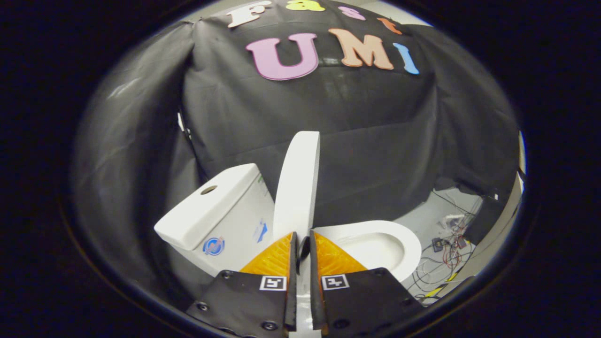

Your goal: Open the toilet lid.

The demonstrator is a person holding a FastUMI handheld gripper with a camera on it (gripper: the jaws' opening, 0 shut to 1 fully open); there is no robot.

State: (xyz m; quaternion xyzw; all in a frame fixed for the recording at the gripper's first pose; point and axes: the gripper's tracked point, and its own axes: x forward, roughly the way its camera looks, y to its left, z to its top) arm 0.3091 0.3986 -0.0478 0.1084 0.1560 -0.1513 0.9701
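1. On the left stands the tank point(213, 211), white, with a round hole in its top and stickers on its front.
2. Just right of it the lid point(298, 180) stands raised, close to upright and seen edge-on, its lower end coming down between the tongs point(303, 241).
3. The tongs are nearly pressed together, a narrow gap between them. The lid's lower edge lies in that gap, but I cannot tell whether both fingers point(274, 258) press on it.
4. To the right the seat point(404, 234) rings the open bowl point(375, 249).
5. Further right, loose cables point(446, 253) lie on the floor point(432, 211).
6. Risk: the lid looks short of resting against the tank; if the grip slips here, it could drop back onto the seat.
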